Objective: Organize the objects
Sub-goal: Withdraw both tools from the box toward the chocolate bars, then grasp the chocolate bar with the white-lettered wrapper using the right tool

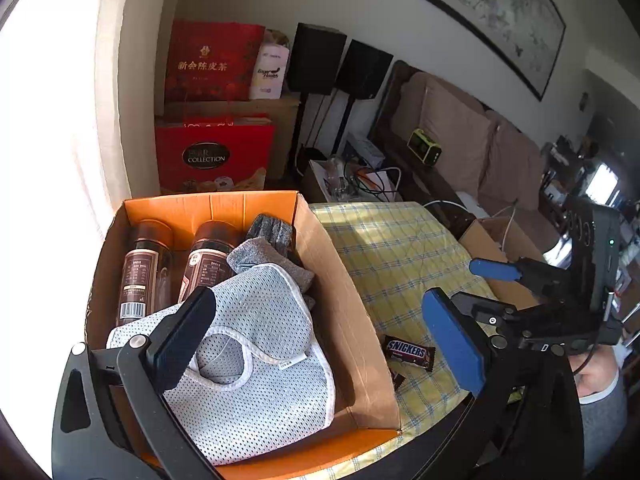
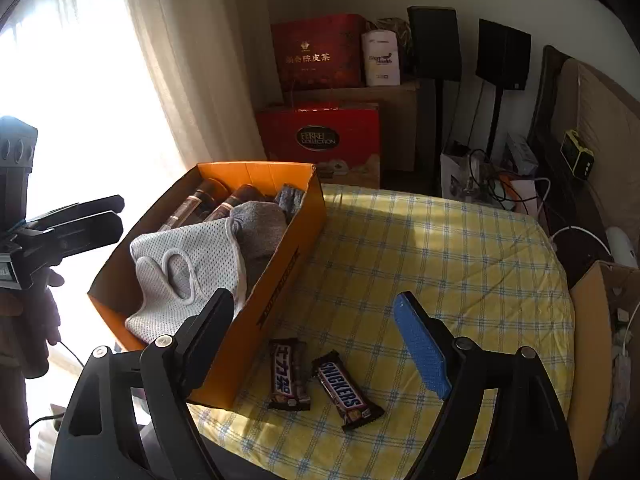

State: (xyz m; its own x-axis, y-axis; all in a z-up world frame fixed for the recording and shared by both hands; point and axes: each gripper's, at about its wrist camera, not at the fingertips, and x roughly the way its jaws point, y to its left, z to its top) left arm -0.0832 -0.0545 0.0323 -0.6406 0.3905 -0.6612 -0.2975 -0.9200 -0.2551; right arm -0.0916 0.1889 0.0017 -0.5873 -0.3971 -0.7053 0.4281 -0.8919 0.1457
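Snickers bars: two lie on the table outside the orange box, not yet stowed.

Left wrist view: left tool (image 1: 316, 332) has jaws wide apart, nothing between them, hovering above the orange box (image 1: 344, 312). Inside the box: two dark bottles (image 1: 146, 264), a grey cloth (image 1: 272, 260) and a white mesh garment (image 1: 256, 360) on top. One Snickers bar (image 1: 409, 353) sits on the table just beside the box wall. Right tool (image 1: 460, 300) is visible at right, jaws apart, empty.

Right wrist view: right tool (image 2: 320, 344) spread open above both bars; the second bar (image 2: 288, 376) lies near the box's outer wall, the Snickers bar (image 2: 347, 390) just beside it.

Risk, as judgement: the two bars lie close together, so a wide grab may catch both or nudge one off the near table edge. Glossy wrappers may slip.

Surface: yellow checked cloth on the table (image 2: 460, 248), slightly creased. Room: bright curtained window, red gift boxes (image 2: 320, 140), two black speakers.
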